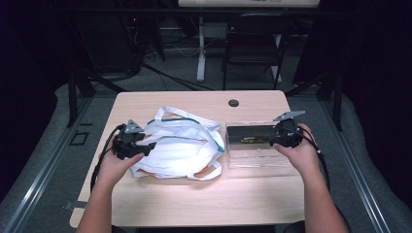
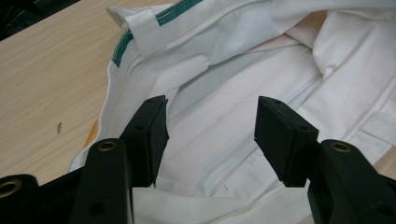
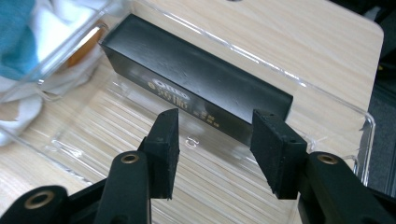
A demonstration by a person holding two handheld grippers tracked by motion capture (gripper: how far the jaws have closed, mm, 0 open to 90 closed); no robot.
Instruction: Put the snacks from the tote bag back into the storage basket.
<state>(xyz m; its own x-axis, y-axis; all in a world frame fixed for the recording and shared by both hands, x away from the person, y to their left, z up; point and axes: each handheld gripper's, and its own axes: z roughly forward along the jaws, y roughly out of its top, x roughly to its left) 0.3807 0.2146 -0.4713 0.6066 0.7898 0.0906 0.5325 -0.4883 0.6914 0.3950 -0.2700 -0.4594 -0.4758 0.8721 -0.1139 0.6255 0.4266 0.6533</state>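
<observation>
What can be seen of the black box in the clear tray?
The black box is a long, slim rectangular block with a matte dark surface and small gold print along its long side. It lies flat on its base in the clear plastic tray, along the tray's far wall, on the right half of the wooden table. The right gripper hovers close with jaws apart, not touching it.
</observation>
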